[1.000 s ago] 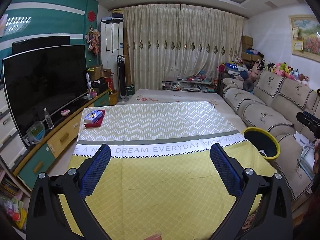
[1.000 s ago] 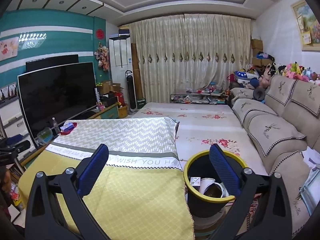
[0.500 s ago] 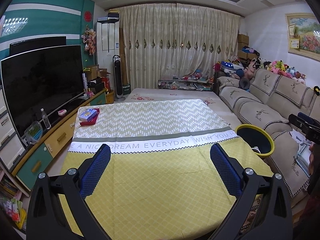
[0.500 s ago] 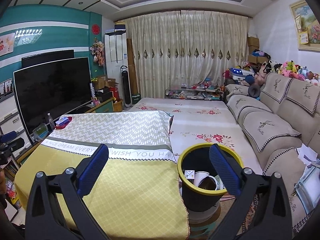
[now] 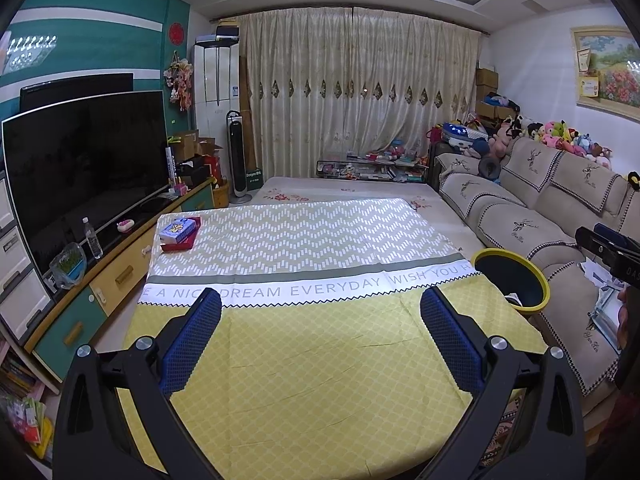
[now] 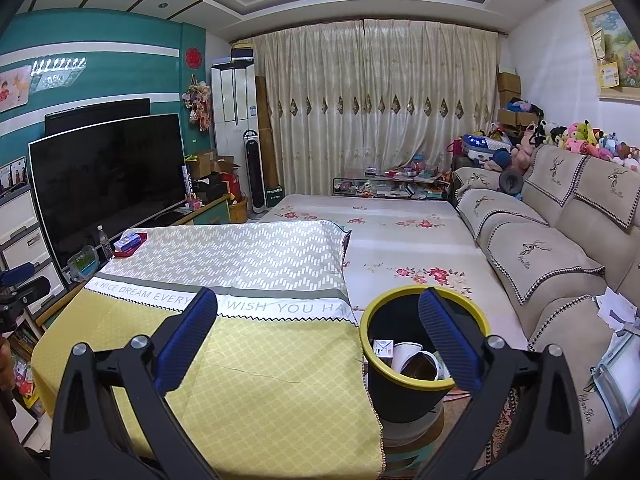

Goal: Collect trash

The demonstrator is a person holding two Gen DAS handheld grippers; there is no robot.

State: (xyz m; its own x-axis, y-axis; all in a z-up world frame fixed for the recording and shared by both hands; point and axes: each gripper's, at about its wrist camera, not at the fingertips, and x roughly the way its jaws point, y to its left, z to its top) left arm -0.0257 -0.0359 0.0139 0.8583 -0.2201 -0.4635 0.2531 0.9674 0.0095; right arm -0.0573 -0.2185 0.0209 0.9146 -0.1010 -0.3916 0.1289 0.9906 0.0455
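So both grippers are just hanging over the table with nothing in them. The left gripper (image 5: 320,312) sits at the bottom of its frame, blue pads spread wide apart, and all you see between them is the yellow tablecloth (image 5: 320,360) with the "DREAM EVERYDAY" band running across the middle. The right gripper (image 6: 318,312) has its jaws gaping the same way, empty too.

The trash bin (image 6: 404,396) is the black one with a yellow rim, standing off the table's right edge, lower middle of the right wrist view. The right-hand pad overlaps its rim in the picture. Inside there's already some stuff: a small white box (image 6: 383,347) against the left wall and what looks like a white cup (image 6: 416,362) lying tilted next to it. In the left wrist view the same bin (image 5: 510,280) shows at the right edge of the table, squeezed between cloth and sofa (image 5: 532,216).

The only things on the table are a little blue box (image 5: 178,230) resting on a red flat box (image 5: 180,242), far left corner, near the TV (image 5: 86,168). Some white paper scraps (image 6: 616,308) lie on the sofa seat at the right edge of the right view.
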